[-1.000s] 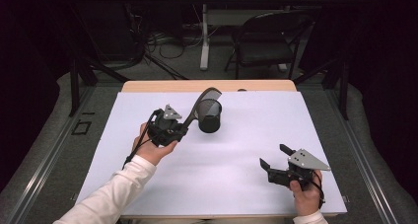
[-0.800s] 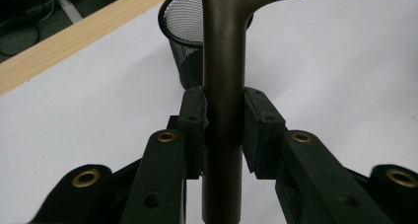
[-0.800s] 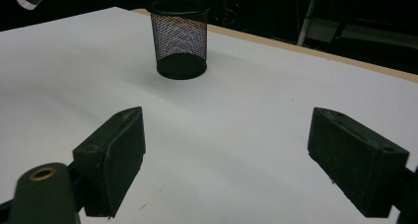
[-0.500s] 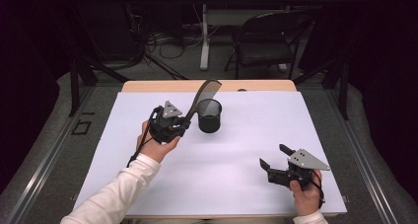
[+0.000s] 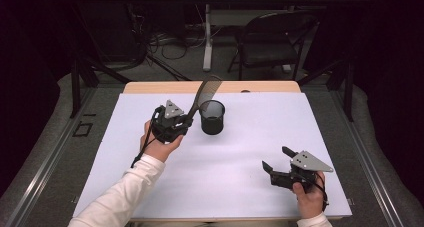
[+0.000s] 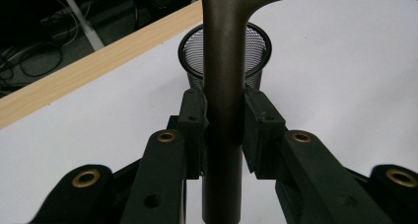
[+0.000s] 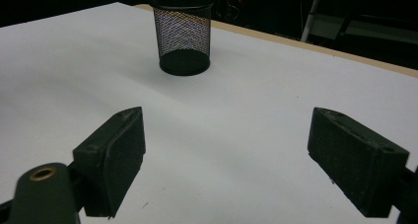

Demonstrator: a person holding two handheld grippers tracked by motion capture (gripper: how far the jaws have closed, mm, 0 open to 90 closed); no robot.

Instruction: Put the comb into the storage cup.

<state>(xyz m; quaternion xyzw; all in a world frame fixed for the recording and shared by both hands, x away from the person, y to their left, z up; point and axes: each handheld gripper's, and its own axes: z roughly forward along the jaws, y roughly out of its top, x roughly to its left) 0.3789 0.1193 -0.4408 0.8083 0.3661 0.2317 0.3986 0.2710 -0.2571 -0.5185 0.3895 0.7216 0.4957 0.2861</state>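
Bright, even overhead light on the white table (image 5: 240, 187), dark surroundings, soft shadows, close foreground slightly blurred.

Black mesh cup (image 5: 212, 117), white table (image 5: 240, 177)

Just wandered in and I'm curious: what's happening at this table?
A person works with a hand-held gripper in each hand. The left gripper has its jaws shut on the handle of a dark comb, held tilted beside a black mesh cup on the white table. The right gripper rests near the table's front corner, jaws open and empty.
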